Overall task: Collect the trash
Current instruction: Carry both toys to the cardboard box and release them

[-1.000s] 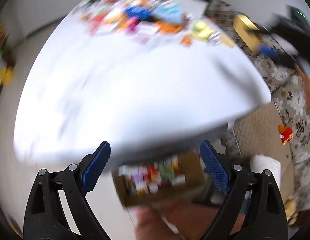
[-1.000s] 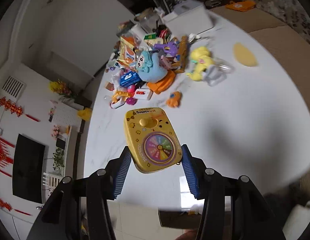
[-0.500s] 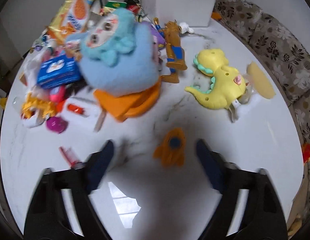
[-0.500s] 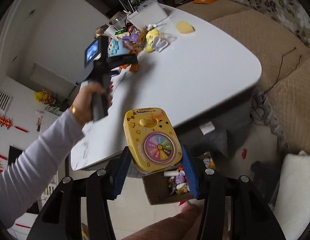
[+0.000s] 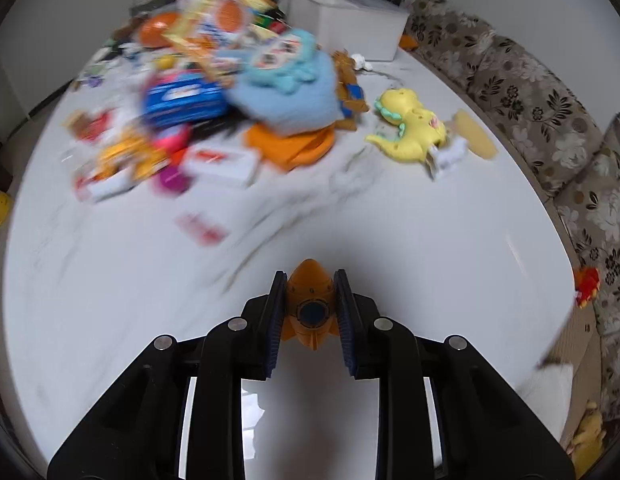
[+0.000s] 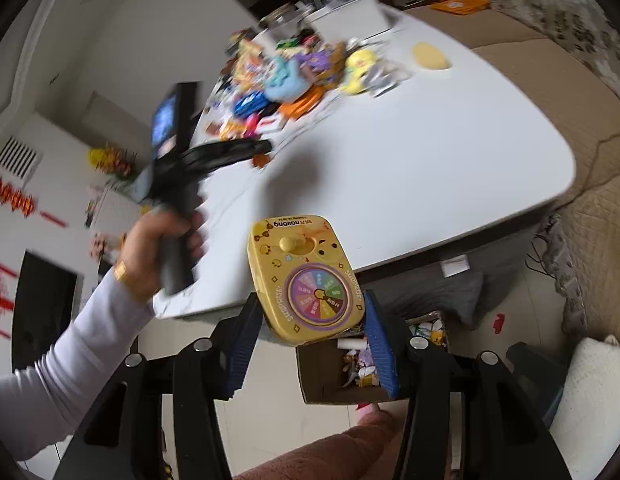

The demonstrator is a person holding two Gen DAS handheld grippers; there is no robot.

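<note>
The left gripper was clenched on one small orange rocket toy, a smooth moulded-plastic piece with a pointed nose and a round dark-blue porthole; the ribbed blue pads pressed its two sides, and it sat just above the glossy white marble-veined table. Ahead of that gripper, well apart, lay a heap of clutter, partly blurred: one fuzzy light-blue plush resting on a flat orange piece, one smooth yellow dinosaur toy to the front right, one blue packet and one crinkled snack bag to the front left, and one white rectangular box farthest ahead. One flat red scrap lay nearer, ahead and left.

The right gripper was grasping one yellow rounded-square game box, hard and glossy, with a knob near its far edge and a round wheel of coloured wedges on its face. Directly beneath and just beyond that gripper stood one open brown cardboard box on the tiled floor, holding small mixed pieces too jumbled to count. The table's rounded edge lay ahead of the gripper. To the front left, the person's left hand, in a white sleeve, gripped the black handle of the other tool.
</note>
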